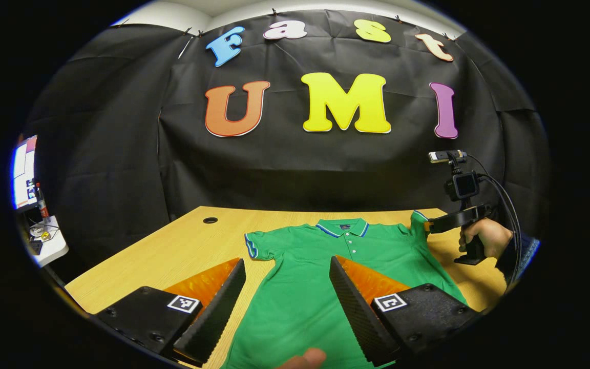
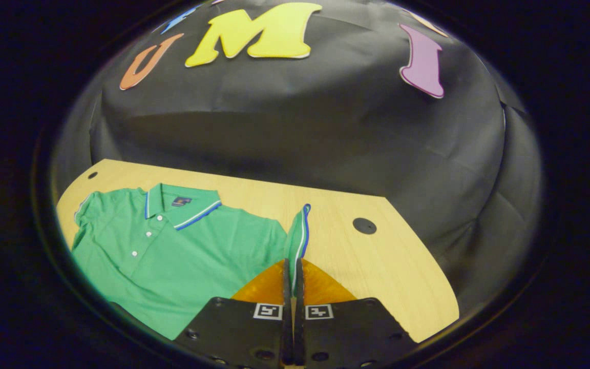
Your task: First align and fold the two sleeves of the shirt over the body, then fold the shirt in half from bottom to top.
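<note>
A green polo shirt [image 1: 315,271] with a blue-and-white trimmed collar lies flat, front up, on the wooden table [image 1: 182,241]. My left gripper [image 1: 287,287] hovers open over the shirt's lower body, its fingers spread wide with nothing between them. My right gripper [image 2: 292,269] is shut on the shirt's right sleeve [image 2: 299,233], whose striped cuff stands up from between the fingers. In the left gripper view that right gripper [image 1: 430,225] pinches the sleeve [image 1: 418,223] at the shirt's far right, held by a hand [image 1: 484,236]. The other sleeve [image 1: 259,245] lies spread flat.
Round cable holes [image 1: 210,220] [image 2: 364,225] sit in the table's far corners. A cluttered side table with a screen [image 1: 34,205] stands off to the left. A fingertip [image 1: 305,359] shows at the bottom of the left gripper view. Bare wood surrounds the shirt.
</note>
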The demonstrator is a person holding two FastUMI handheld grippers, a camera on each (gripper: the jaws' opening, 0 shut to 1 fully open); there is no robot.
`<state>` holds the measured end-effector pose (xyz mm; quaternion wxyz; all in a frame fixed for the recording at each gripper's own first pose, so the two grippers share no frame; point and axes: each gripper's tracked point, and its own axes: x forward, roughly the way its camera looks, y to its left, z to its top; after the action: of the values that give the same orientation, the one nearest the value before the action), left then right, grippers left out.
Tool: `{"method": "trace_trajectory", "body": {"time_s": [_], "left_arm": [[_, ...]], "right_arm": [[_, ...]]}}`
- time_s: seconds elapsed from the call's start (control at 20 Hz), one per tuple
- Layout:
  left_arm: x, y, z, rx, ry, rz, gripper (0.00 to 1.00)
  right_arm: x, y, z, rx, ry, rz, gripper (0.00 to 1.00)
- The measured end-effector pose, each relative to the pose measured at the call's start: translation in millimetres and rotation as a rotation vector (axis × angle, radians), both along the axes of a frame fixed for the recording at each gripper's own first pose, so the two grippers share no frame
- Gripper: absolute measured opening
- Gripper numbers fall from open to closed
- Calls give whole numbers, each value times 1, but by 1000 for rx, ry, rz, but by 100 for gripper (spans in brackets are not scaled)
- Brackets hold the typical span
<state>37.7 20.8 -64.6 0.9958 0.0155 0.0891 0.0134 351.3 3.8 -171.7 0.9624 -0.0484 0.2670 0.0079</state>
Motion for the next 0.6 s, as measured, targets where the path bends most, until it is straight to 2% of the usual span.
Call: {"method": "trace_trajectory", "body": {"time_s": [0.15,0.35,0.4,0.5,0.55,0.6], "left_arm": [[0,5,1,-14,3,11,100],[2,7,-1,-25,9,16,100],[2,8,-1,-25,11,19,100],[1,10,-2,-25,12,24,100],[2,11,-2,-24,10,29,100],[3,12,-1,-22,10,34,100]], "right_arm": [[-1,25,9,-1,-27,36,1],[-14,77,20,117,-16,105,0],[-18,86,31,134,-35,120,7],[-25,105,46,181,-64,152,49],[-35,108,54,194,-78,150,50],[-40,109,63,205,-99,150,65]]}}
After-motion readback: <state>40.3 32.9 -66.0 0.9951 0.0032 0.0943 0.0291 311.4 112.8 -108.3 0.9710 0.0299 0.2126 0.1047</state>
